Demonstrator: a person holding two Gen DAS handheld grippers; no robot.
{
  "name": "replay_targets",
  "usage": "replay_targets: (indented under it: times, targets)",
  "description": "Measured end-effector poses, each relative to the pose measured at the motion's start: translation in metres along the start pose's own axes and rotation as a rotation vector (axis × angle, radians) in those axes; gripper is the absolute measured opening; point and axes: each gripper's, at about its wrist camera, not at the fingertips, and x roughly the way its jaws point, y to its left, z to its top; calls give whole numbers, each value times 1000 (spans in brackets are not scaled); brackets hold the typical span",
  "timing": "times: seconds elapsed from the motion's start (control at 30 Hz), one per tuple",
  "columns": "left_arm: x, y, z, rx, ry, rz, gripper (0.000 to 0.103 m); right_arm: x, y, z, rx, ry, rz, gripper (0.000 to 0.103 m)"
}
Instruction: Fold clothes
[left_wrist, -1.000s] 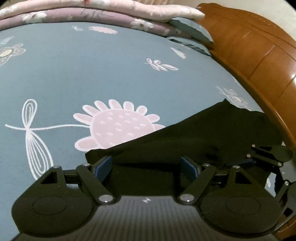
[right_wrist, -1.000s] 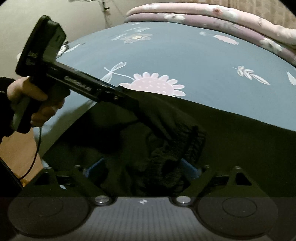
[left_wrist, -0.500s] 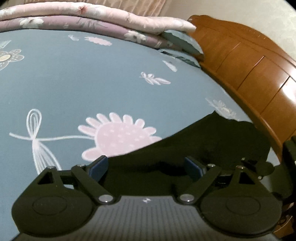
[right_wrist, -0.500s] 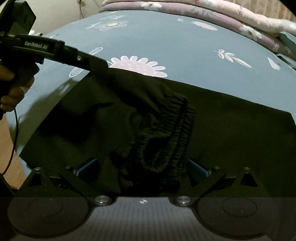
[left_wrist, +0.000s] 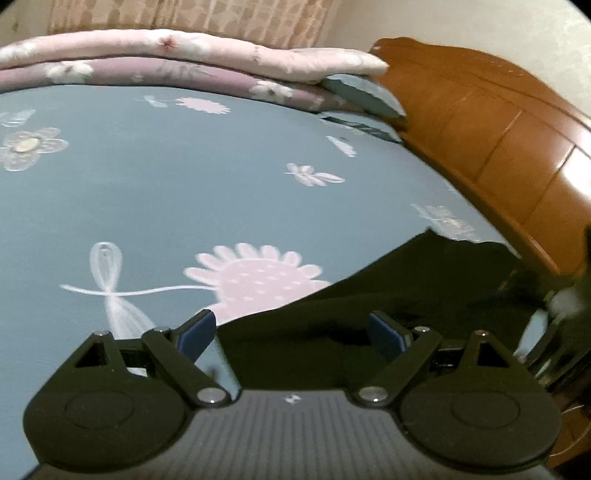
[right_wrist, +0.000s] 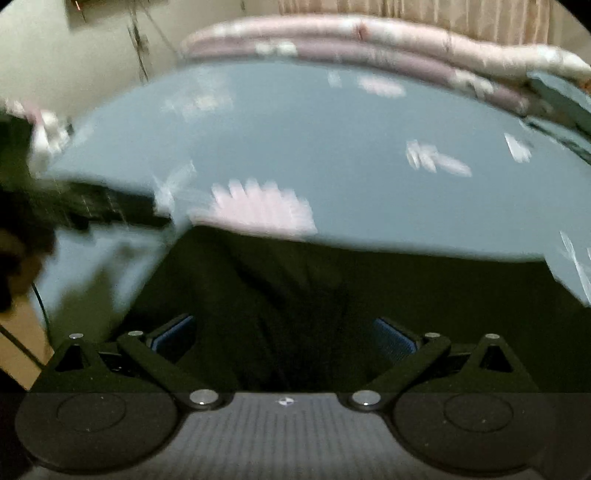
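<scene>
Blue floral bedsheet (left_wrist: 184, 192) carries black garment (left_wrist: 388, 295); left gripper (left_wrist: 293, 332) and right gripper (right_wrist: 284, 332) jaws apart.

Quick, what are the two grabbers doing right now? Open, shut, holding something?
Left gripper: open, gripping nothing, above the black garment's edge.
Right gripper: open, nothing pinched, above the same garment.

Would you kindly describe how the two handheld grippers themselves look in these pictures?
The left gripper and right gripper match: matt black linkage arms with silver pivot screws, two round black discs, a ribbed grey body bearing a small white mark, and blue ribbed pads on the fingertips. In the blurred right wrist view, a thin dark cable hangs near the other handle.
</scene>
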Motion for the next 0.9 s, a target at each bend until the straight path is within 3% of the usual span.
replay_targets:
  times: [0.07,0.17,0.37,0.5,0.7,0.9]
  targets:
    - [-3,9,0,-34,1,18,89,6,5,12,-5,-39,64,103]
    - [-8,18,0,-60,-4,56,89,32,14,19,-26,-15,128,103]
    - [-18,29,-12,-70,8,120,90,86,2,8,-29,79,25,103]
    - [-22,39,-18,-111,7,133,91,74,1,12,-10,73,41,103]
    - [-20,44,-16,-121,1,148,93,43,35,10,-187,69,117,103]
    - [-16,39,-14,-111,-1,132,93,64,53,-30,-326,196,45,103]
